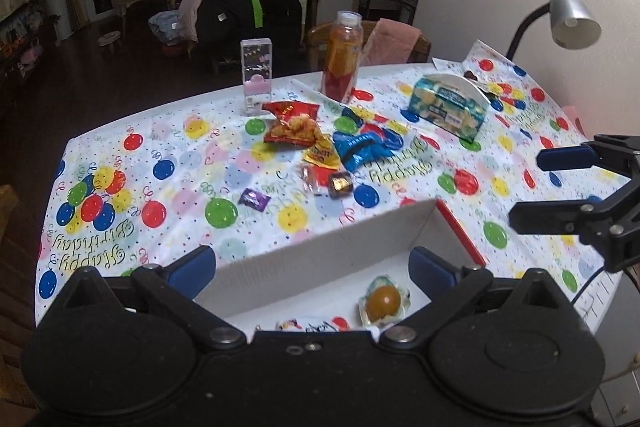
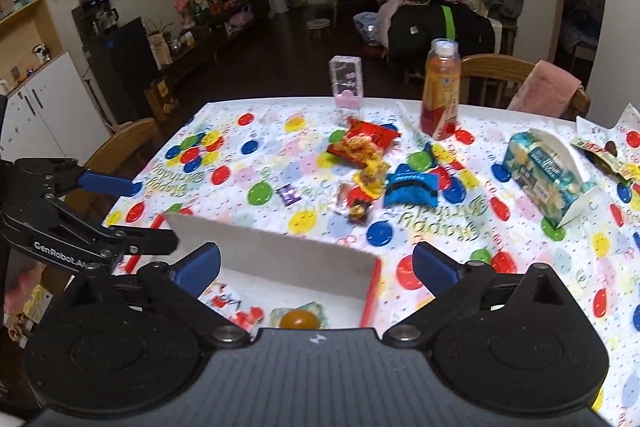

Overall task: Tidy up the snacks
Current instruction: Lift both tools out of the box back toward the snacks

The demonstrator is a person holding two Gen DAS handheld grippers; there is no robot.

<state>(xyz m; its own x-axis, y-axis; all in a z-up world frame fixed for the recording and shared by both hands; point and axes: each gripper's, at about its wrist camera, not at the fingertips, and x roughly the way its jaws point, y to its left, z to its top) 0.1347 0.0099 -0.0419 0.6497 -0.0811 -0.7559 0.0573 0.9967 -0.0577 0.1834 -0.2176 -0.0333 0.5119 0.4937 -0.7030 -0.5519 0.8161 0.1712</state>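
A white cardboard box (image 1: 340,239) with a red rim sits at the near edge of the balloon tablecloth. It holds an orange jelly cup (image 1: 384,301) and a red-and-white packet (image 1: 308,325). My left gripper (image 1: 314,267) hangs open over the box with nothing in it. My right gripper (image 2: 316,267) is also open and holds nothing above the box (image 2: 280,251); it shows in the left wrist view as well (image 1: 528,189). Beyond the box lie a red chip bag (image 1: 294,125), a yellow packet (image 1: 322,153), a blue packet (image 1: 366,145), a purple candy (image 1: 254,199) and a brown candy (image 1: 340,185).
An orange drink bottle (image 1: 342,63) and a clear pink box (image 1: 257,75) stand at the far edge. A tissue box (image 1: 448,107) sits at the right, under a desk lamp (image 1: 572,15). Wooden chairs (image 2: 492,75) ring the table.
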